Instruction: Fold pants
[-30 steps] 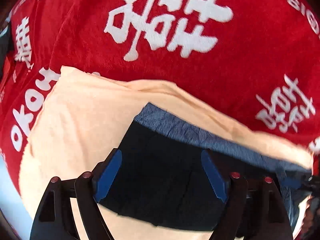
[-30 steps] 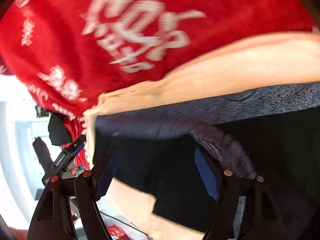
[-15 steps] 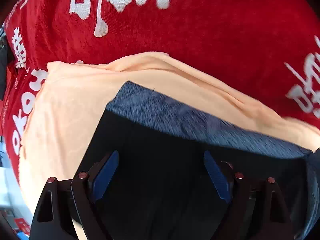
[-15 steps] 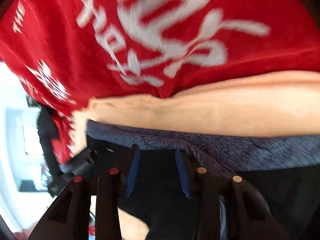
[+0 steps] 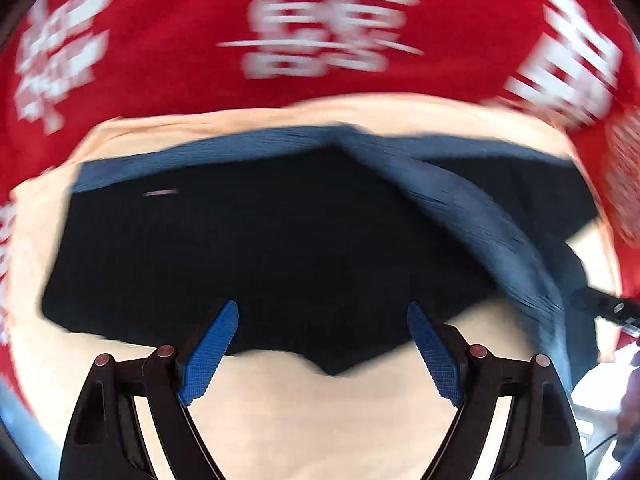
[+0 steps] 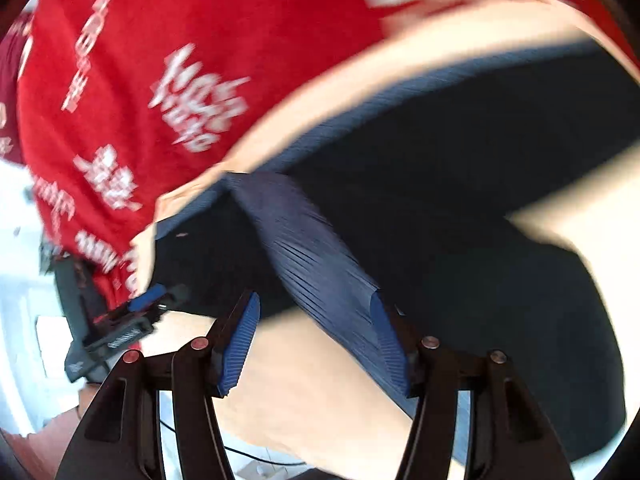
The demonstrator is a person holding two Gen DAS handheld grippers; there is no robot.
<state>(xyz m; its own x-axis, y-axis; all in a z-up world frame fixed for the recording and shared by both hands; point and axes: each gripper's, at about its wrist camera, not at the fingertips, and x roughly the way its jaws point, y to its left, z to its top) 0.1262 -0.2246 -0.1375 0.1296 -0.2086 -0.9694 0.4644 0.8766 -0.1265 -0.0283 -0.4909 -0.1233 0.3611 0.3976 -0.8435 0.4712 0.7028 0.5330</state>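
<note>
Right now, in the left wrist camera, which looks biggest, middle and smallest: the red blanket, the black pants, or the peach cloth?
1. red blanket
2. black pants and peach cloth: too alike to rank, and the pants cover part of the cloth.

Open tongs point(image 5: 322, 344) above dark pants point(image 5: 280, 248) (blurred).

pants point(image 5: 280, 240) on towel point(image 5: 340, 412), towel on blanket point(image 5: 180, 52)

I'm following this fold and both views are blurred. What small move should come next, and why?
Probably bring the right gripper, whose jaws have just been opening, onto the gray waistband lying askew across the dark pants. The band runs diagonally between its open pads; the left gripper is open too, holding nothing.
</note>
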